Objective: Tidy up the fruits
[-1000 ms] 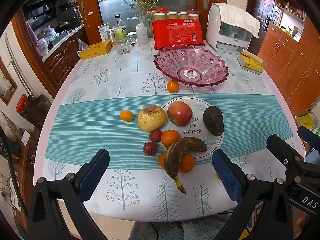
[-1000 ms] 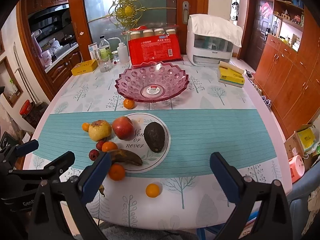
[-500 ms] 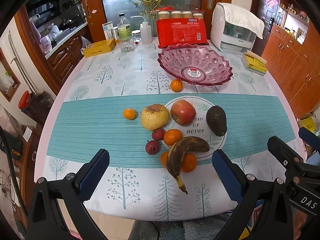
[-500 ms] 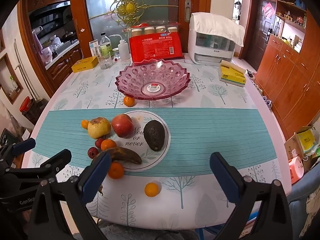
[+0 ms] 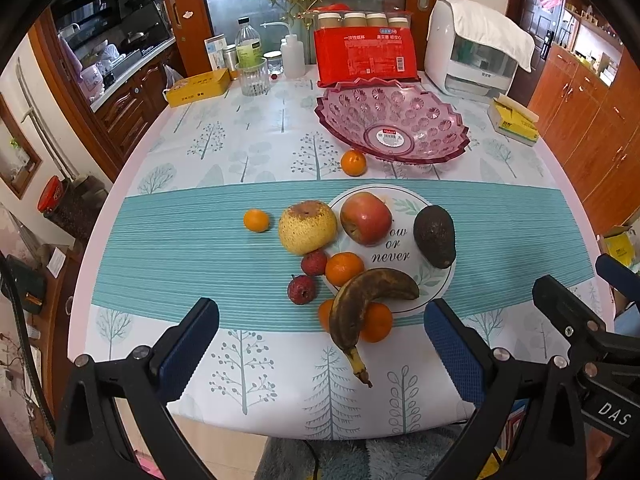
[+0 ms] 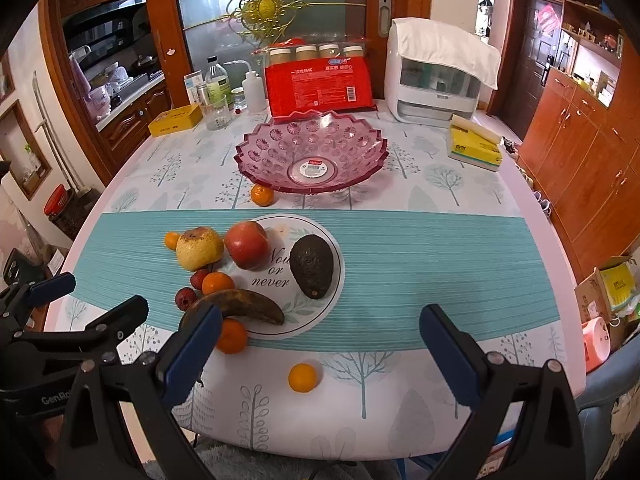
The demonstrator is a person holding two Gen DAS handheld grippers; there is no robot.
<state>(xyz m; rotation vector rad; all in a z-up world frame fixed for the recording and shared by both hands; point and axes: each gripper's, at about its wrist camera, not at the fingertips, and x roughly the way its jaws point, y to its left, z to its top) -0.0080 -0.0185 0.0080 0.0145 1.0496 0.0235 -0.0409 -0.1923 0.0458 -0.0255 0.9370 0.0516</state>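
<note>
A white round mat (image 5: 404, 208) (image 6: 320, 236) holds a red apple (image 5: 366, 218) (image 6: 247, 244), a dark avocado (image 5: 435, 236) (image 6: 312, 266) and a brown banana (image 5: 366, 300) (image 6: 244, 306). A yellow pear (image 5: 307, 227) (image 6: 199, 248), two red lychees (image 5: 314, 262) and several small oranges (image 5: 345, 268) lie around it. One orange (image 6: 303, 377) sits alone near the front edge. The empty pink glass bowl (image 5: 390, 126) (image 6: 312, 156) stands behind. My left gripper (image 5: 320, 346) and right gripper (image 6: 320, 346) hang open above the table's front edge, holding nothing.
At the back stand a red package (image 5: 364, 54), bottles (image 5: 250, 48), a glass (image 5: 253, 77), a yellow box (image 5: 198, 88), a white appliance (image 5: 476, 46) and a yellow tissue pack (image 5: 512, 120). Wooden cabinets (image 6: 580, 152) line the right side.
Both views have shifted slightly, with the table scene sitting a little lower in frame. Both grippers stay open, and no fruit has moved.
</note>
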